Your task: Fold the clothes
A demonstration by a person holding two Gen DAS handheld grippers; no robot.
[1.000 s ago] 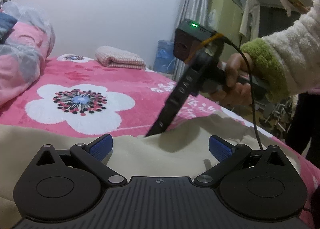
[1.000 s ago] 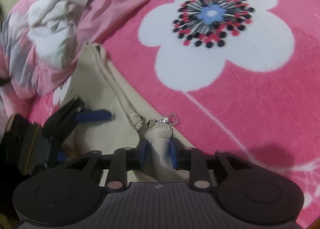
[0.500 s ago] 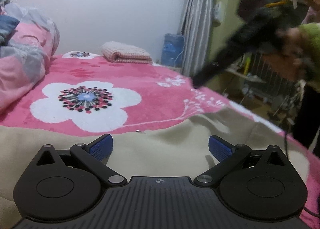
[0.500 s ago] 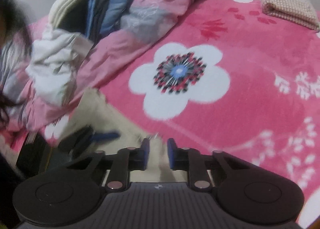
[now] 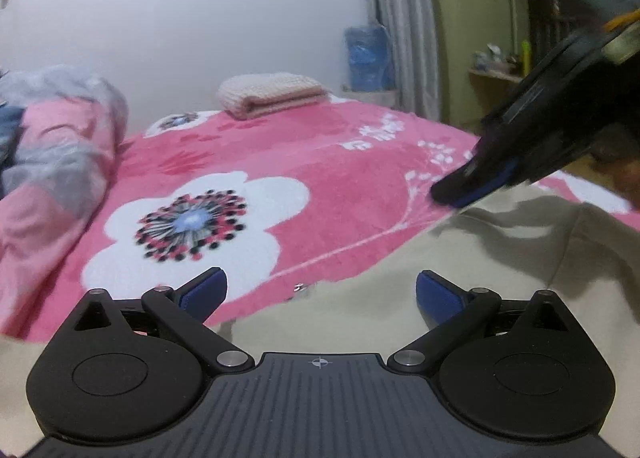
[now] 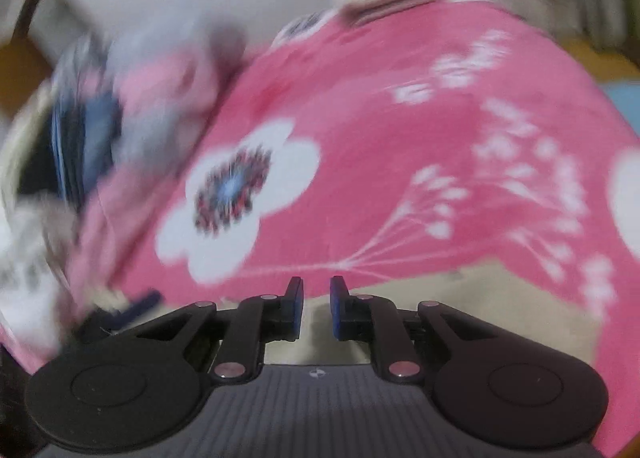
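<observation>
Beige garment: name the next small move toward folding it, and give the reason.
Probably bring the right gripper down onto the far edge of the beige garment and widen its jaws to pinch it. Those jaws stand nearly together with nothing between them, the garment lies spread flat on the pink blanket, and the left gripper hovers wide open over the near edge.

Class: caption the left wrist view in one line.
Open left hand-held gripper over beige garment on pink floral blanket.
</observation>
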